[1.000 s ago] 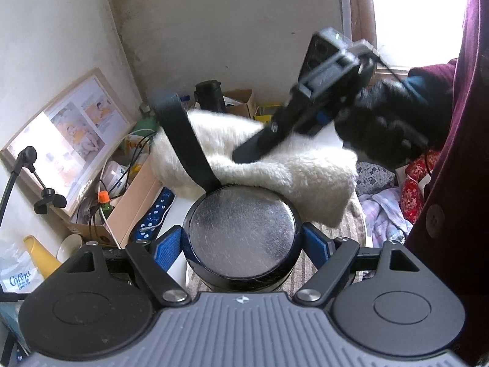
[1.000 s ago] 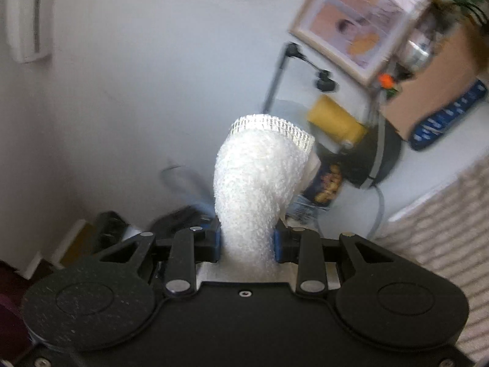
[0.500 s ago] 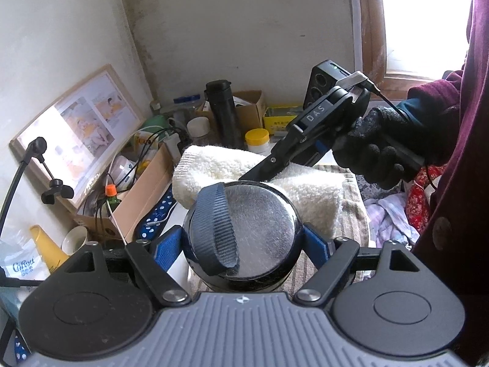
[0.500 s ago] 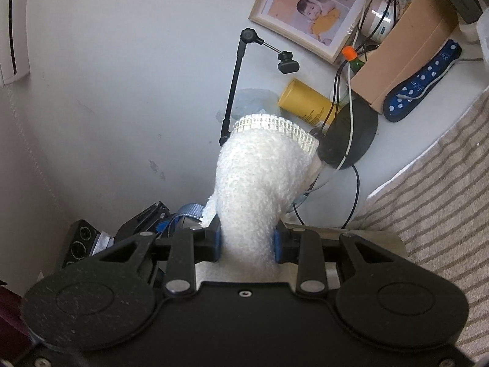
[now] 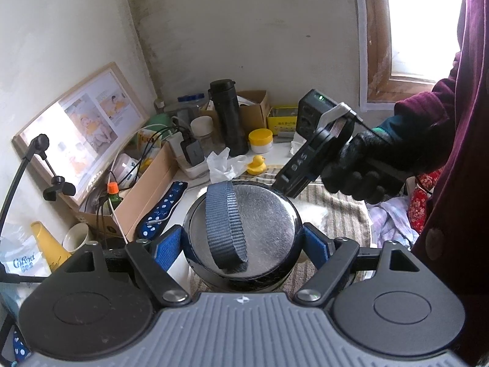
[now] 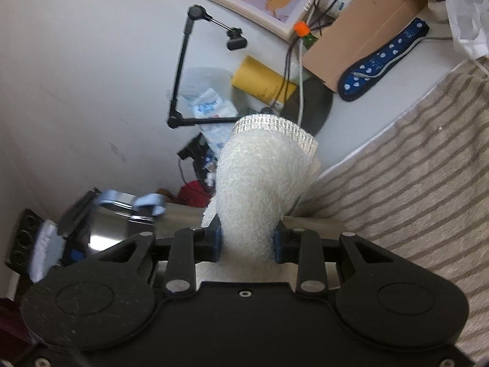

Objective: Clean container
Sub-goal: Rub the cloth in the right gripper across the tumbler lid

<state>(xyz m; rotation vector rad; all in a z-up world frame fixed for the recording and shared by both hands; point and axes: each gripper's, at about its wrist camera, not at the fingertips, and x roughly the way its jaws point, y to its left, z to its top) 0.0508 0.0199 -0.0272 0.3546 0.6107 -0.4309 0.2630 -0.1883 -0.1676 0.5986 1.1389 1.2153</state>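
My left gripper [image 5: 243, 240] is shut on a round metal container [image 5: 262, 214] with a black lid rim and a grey strap [image 5: 224, 226] lying across its lid. My right gripper [image 6: 247, 238] is shut on a white fluffy towel [image 6: 262, 183]. In the left wrist view the right gripper's body [image 5: 314, 156] sits just behind and to the right of the container, low over a striped cloth [image 5: 342, 211]; the towel is mostly hidden behind the container there. The container's steel side [image 6: 116, 223] shows at lower left in the right wrist view.
The desk corner is crowded: a cardboard box [image 5: 143, 189], a blue dotted power strip [image 5: 162, 208], a black flask [image 5: 227, 116], a yellow-lidded jar [image 5: 260, 140], a rubber duck [image 5: 256, 165], a framed picture [image 5: 82, 125]. A black stand [image 6: 183, 70] rises at left.
The right gripper has dropped with the towel from above the container to behind it. The strap fell from upright onto the lid. The left gripper keeps its hold.
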